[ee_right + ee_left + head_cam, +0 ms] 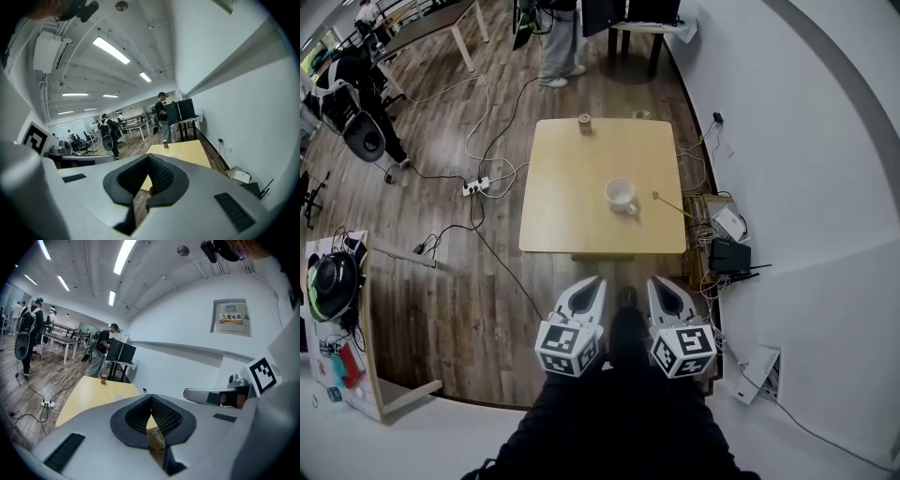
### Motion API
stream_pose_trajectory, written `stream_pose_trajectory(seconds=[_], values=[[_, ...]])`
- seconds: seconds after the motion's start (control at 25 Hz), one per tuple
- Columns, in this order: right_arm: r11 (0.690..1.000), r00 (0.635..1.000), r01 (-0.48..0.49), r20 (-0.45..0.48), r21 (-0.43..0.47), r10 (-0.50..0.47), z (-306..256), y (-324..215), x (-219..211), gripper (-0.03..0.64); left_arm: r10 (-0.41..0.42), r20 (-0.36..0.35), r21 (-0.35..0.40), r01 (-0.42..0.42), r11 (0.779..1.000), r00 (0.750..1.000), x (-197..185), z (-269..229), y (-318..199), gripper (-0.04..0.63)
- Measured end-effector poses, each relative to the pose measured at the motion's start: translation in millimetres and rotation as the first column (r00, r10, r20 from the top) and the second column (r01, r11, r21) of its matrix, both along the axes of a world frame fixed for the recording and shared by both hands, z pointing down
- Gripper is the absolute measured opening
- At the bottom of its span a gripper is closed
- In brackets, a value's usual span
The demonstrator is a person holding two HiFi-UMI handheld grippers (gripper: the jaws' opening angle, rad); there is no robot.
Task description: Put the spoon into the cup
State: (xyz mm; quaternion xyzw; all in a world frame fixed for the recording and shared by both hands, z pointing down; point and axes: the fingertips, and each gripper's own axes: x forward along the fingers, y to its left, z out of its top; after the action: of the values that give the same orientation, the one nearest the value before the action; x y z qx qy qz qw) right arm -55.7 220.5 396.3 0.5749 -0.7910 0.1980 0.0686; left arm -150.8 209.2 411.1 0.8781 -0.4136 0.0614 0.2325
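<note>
A white cup stands right of centre on the small light-wood table. The thin spoon lies just right of the cup, near the table's right edge. Both grippers hang side by side in front of the table's near edge, well short of cup and spoon. My left gripper has its jaws together with nothing between them. My right gripper is likewise shut and empty. The left gripper view shows a sliver of the cup past the jaw.
A small can sits at the table's far edge. Cables and a power strip lie on the floor to the left. Boxes and a black router sit by the right wall. A person stands beyond the table.
</note>
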Motion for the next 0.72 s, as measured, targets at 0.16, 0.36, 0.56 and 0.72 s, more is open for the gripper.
stream_pose_trajectory(seconds=[0.16,0.36,0.56,0.72], values=[[1.000,1.000,-0.003,0.010,0.007,0.003,4.2,-38.2,21.7,0.020,0.003,0.018,0.013,-0.004,1.000,1.000,21.1,4.4,-36.8,0.034],[1.000,1.000,0.005,0.021,0.027,-0.005,1.7,-96.0,53.3,0.020,-0.012,0.033,0.022,0.011,1.000,0.999,52.1,1.3,-98.2,0.034],[1.000,0.999,0.024,0.033,0.019,-0.025,2.3,-146.9,86.9,0.020,-0.011,0.049,0.030,0.009,1.000,0.999,92.1,-2.4,-149.1,0.034],[0.999,0.998,0.035,0.043,0.019,-0.036,2.1,-182.8,111.3,0.020,-0.009,0.058,0.024,0.007,1.000,0.998,120.0,-1.3,-180.0,0.034]])
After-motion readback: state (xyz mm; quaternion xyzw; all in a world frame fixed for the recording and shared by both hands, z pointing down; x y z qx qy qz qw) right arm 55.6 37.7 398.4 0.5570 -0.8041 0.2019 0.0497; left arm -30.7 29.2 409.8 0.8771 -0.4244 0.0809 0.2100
